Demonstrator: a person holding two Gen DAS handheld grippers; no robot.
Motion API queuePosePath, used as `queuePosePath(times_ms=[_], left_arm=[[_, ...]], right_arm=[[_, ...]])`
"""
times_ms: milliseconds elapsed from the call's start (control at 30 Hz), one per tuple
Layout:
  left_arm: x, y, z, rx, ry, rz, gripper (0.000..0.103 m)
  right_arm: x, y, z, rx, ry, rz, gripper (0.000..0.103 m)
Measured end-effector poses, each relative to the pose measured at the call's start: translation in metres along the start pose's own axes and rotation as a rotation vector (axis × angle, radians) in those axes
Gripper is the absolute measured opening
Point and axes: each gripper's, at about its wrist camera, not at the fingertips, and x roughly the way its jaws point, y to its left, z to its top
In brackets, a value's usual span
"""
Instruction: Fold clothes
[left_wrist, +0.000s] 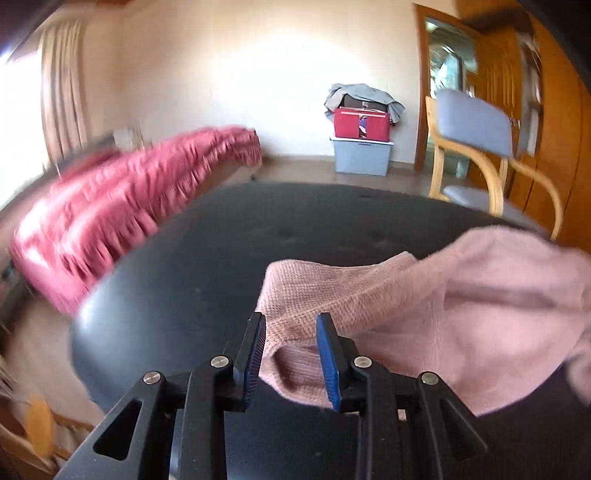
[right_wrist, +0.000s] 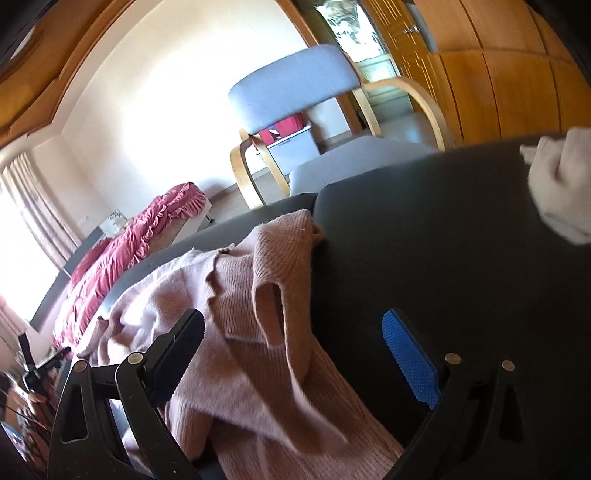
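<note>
A black counter (left_wrist: 221, 258) fills the middle of both views. At ten o'clock of it lies a bed with a ruffled red cover (left_wrist: 122, 206) beside a curtain (left_wrist: 62, 85). At twelve stands a grey bin (left_wrist: 362, 157) under a red bag (left_wrist: 361, 123). At two is a grey-padded wooden chair (left_wrist: 476, 122) before wooden wardrobes (right_wrist: 498, 66).

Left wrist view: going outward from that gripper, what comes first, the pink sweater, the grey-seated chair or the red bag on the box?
1. Pink sweater, between the jaws of the left gripper.
2. Grey-seated chair, beyond the black table, right.
3. Red bag, against the far wall.
</note>
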Motion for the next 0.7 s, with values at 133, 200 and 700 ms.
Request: queuePosePath(times_ms=[133,200,700], left_arm=[[-0.030,-0.032,-0.008,0.035,-0.102,-0.063,0.028],[-0.047,-0.066,-0.014,0.132,-0.147,-0.159,0.030],[-0.019,-0.270,-0.051,0.765,-0.172,-0.274,0.033]], right_arm=[[-0.004,0.012,-0.013,-0.089,0.066,0.003,0.099],[-0.003,0.019,-0.020,-0.142,0.112,-0.010,0.099],[0.024,0.047,-0.077,-0.634,0.252,-0.282,0.099]])
